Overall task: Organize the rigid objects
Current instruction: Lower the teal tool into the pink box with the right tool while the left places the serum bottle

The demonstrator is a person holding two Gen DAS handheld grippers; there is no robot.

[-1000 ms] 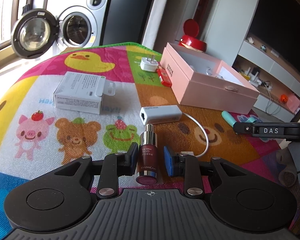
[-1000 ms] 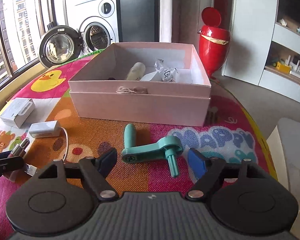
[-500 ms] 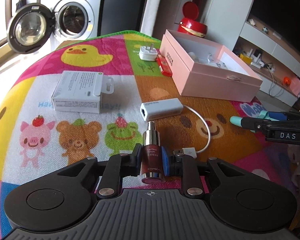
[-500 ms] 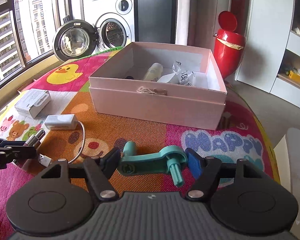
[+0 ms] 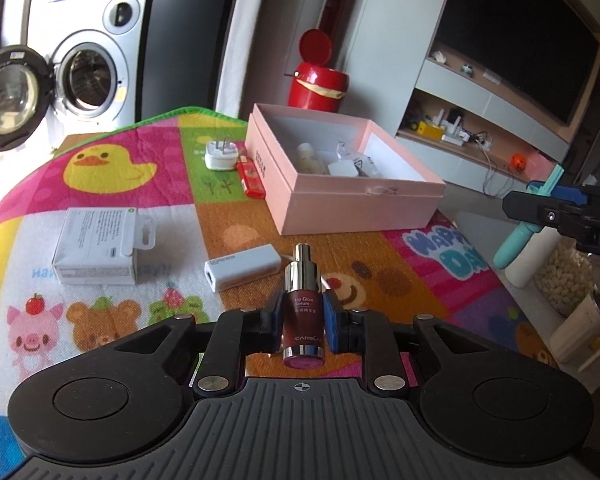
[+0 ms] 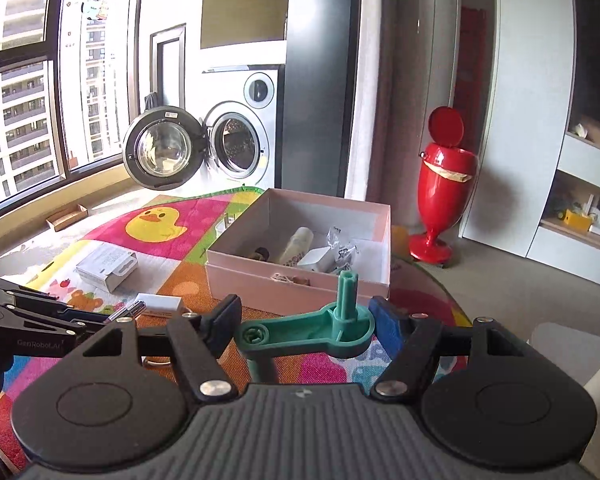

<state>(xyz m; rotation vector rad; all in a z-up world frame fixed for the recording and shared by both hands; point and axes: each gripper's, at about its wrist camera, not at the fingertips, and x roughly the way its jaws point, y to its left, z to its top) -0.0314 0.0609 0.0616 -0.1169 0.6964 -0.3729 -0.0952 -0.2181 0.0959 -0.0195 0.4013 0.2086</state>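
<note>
My left gripper (image 5: 303,322) is shut on a dark red serum bottle (image 5: 303,312) with a silver pump top, held above the colourful play mat (image 5: 112,168). My right gripper (image 6: 305,326) is shut on a teal plastic crank handle (image 6: 312,330), lifted off the mat; it also shows at the right of the left wrist view (image 5: 524,224). The open pink box (image 5: 360,196) stands ahead on the mat and holds a pale bottle (image 6: 296,246), a white item and a clear wrapper.
On the mat lie a white carton (image 5: 96,246), a white adapter with cable (image 5: 242,266), a white plug (image 5: 220,155) and a red lighter (image 5: 252,178). A red bin (image 6: 444,200) and a washing machine (image 6: 236,148) stand beyond. The mat's right edge drops off.
Both grippers closed on their objects and lifted them off the mat. The views rose and the pink box now sits lower and farther.
</note>
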